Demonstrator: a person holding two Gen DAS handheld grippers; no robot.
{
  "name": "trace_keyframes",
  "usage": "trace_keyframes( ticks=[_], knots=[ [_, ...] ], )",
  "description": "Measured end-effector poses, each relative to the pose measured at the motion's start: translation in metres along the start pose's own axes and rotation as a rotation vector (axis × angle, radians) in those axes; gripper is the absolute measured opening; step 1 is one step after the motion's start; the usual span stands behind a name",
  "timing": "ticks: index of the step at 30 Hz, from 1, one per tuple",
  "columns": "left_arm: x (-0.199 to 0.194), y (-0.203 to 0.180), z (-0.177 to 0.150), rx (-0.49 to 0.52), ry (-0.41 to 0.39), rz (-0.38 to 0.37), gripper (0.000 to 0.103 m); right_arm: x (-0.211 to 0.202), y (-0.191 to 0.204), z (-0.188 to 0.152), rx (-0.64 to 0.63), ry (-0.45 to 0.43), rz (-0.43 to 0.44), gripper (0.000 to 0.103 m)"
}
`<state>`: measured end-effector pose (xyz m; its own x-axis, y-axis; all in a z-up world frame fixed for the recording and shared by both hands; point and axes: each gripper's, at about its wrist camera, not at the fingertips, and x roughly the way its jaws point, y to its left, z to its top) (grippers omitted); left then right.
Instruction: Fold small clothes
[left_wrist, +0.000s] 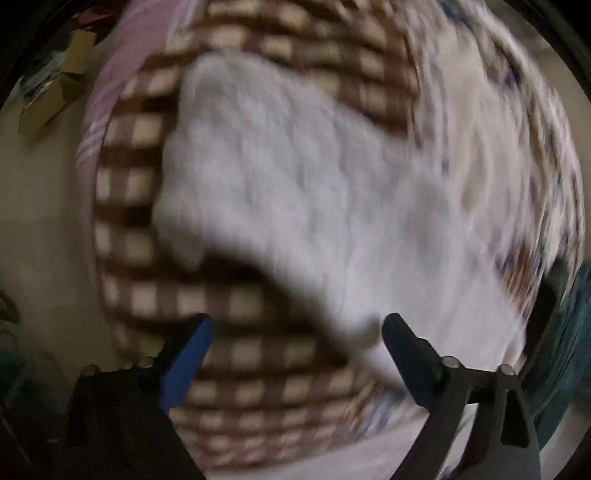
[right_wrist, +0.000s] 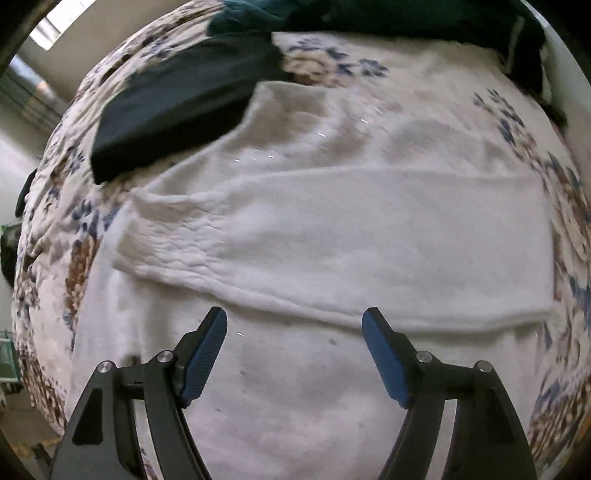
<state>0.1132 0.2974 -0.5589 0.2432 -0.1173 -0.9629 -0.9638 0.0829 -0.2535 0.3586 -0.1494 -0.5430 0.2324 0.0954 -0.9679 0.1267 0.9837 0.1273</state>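
White fleece dominates both wrist views. Left wrist view, left to right: a cardboard box (left_wrist: 55, 96) lies at the far left on a pale floor; a pink cloth (left_wrist: 110, 92) edges a brown-and-cream checked cloth (left_wrist: 129, 206); over the checked cloth lies the white fleece garment (left_wrist: 295, 177), blurred by motion; a floral bedspread (left_wrist: 517, 155) shows at the right, and a teal fabric (left_wrist: 569, 332) at the right edge. The left gripper (left_wrist: 297, 332) hangs above the near edge of the garment, its 2 jaws wide apart and holding nothing; whether either fingertip touches cloth cannot be told through the blur.

Right wrist view, left to right: the floral bedspread (right_wrist: 55, 221) curves down the left side; a dark folded garment (right_wrist: 177, 110) lies at the far left, its right edge overlapping the far corner of the white fleece garment (right_wrist: 369, 240); dark teal clothes (right_wrist: 406, 18) are heaped along the far edge. The white garment lies spread across the middle of the bed, with 1 flap folded over so that a horizontal fold edge runs just beyond the fingertips. The right gripper (right_wrist: 295, 325) hovers above the near part of the garment, jaws apart and empty.
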Motion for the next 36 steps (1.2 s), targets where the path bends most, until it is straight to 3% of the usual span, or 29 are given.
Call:
trace_keyframes(
  ticks=[2,3,4,5,7,9,11,12,17,21,25,29,32,36],
  knots=[
    [-0.004,0.003,0.011,-0.048,-0.09,-0.02,0.073,-0.004,-0.004,-0.003,-0.03,-0.009,-0.015,0.077],
    [-0.006,0.004,0.021,-0.076,-0.13,-0.03,0.049,-0.006,-0.004,-0.003,-0.044,-0.009,-0.028,0.077],
    [-0.009,0.005,0.028,-0.093,-0.169,-0.035,0.015,-0.006,-0.004,-0.004,-0.067,-0.004,-0.061,0.077],
    [-0.012,0.006,0.034,-0.097,-0.195,-0.048,0.007,-0.007,-0.004,-0.003,-0.079,-0.001,-0.083,0.077],
    [-0.024,-0.005,0.035,-0.073,-0.253,-0.049,0.007,-0.009,-0.006,-0.002,-0.109,0.003,-0.127,0.077],
    [-0.04,-0.033,0.021,0.012,-0.311,-0.042,0.007,-0.014,-0.012,0.0,-0.123,-0.009,-0.172,0.078],
    [-0.057,-0.063,0.007,0.143,-0.365,-0.019,0.007,-0.018,-0.017,0.002,-0.129,-0.024,-0.206,0.092],
    [-0.064,-0.076,-0.001,0.212,-0.388,-0.017,0.007,-0.02,-0.02,0.003,-0.134,-0.032,-0.219,0.094],
    [-0.095,-0.159,-0.061,0.571,-0.479,-0.021,0.007,-0.025,-0.037,0.009,-0.134,-0.045,-0.224,0.094],
    [-0.104,-0.232,-0.131,0.846,-0.512,-0.09,0.007,-0.025,-0.065,0.009,-0.072,-0.019,-0.166,0.094],
    [-0.086,-0.312,-0.228,1.117,-0.441,-0.197,0.007,-0.026,-0.107,0.006,0.022,-0.003,-0.121,0.094],
    [-0.048,-0.362,-0.333,1.342,-0.317,-0.267,0.007,-0.028,-0.161,-0.002,0.117,0.003,-0.111,0.094],
    [-0.012,-0.38,-0.413,1.473,-0.209,-0.286,0.007,-0.03,-0.198,-0.007,0.172,0.016,-0.132,0.094],
    [0.033,-0.377,-0.498,1.603,-0.079,-0.264,0.007,-0.037,-0.249,-0.015,0.244,0.024,-0.176,0.094]
  ],
)
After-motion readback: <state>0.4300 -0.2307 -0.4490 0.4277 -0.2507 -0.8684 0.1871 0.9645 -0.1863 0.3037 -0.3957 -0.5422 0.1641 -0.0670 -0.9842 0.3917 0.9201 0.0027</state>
